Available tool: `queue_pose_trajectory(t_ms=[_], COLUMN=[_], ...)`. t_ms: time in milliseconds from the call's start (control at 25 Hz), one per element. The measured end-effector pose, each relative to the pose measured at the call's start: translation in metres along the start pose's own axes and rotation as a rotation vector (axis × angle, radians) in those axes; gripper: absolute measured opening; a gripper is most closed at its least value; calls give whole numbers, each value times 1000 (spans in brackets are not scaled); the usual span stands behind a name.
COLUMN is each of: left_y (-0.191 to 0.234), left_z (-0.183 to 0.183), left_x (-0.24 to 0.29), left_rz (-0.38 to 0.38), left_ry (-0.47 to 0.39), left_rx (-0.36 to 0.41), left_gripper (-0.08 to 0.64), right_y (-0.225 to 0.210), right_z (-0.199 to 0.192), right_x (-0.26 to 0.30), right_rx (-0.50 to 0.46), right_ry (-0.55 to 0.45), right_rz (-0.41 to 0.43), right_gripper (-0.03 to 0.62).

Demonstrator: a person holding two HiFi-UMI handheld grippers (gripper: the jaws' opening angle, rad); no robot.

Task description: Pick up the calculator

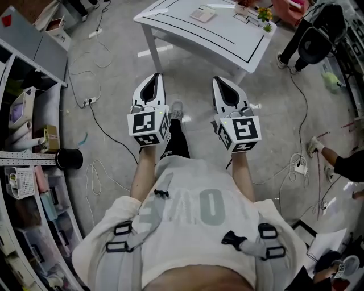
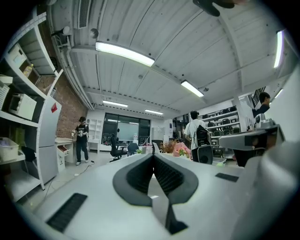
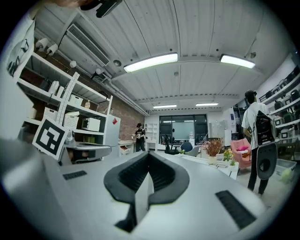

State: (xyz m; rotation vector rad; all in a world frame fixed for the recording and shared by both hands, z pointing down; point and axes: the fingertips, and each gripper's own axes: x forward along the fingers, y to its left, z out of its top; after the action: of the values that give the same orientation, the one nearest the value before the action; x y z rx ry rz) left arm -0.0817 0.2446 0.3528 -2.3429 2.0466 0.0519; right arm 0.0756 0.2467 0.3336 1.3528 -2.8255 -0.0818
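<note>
A white table [image 1: 239, 42] stands ahead at the top of the head view. On it lies a flat pale item [image 1: 203, 13] that may be the calculator; it is too small to tell. My left gripper [image 1: 154, 76] and right gripper [image 1: 218, 79] are held level side by side above the floor, short of the table. Both point toward it. In the left gripper view the jaws of the left gripper [image 2: 153, 155] meet at the tips with nothing between them. The right gripper [image 3: 149, 154] is likewise shut and empty.
Potted flowers [image 1: 264, 14] stand on the table's right end. Shelving [image 1: 25, 142] with boxes lines the left side. Cables and a power strip [image 1: 90, 102] lie on the floor. A person's arm [image 1: 341, 165] shows at the right, and other people stand farther off [image 3: 257, 129].
</note>
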Motion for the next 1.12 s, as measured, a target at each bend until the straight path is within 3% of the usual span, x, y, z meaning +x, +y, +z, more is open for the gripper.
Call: queue_pose_trajectory(t_ms=[320,520,840,1120], left_y=[30,68,131,162], left_z=[11,9,12,26], left_x=[108,194,355,458], left_rz=[-39,-40,-68,-124], left_ry=[-25,-29,-4,-11], left_rx=[7,0,-1,4], left_gripper=[20,20,20,20], right_y=[-51,-80,-141,-187], right_z=[11,-2,2,11], right_x=[83,172,330,427], right_rx=[-20,-22,-18,23], right_ry=[-19,45,103,85], right_rz=[-36,-3,-28,-68], right_gripper=[6,6,6,5])
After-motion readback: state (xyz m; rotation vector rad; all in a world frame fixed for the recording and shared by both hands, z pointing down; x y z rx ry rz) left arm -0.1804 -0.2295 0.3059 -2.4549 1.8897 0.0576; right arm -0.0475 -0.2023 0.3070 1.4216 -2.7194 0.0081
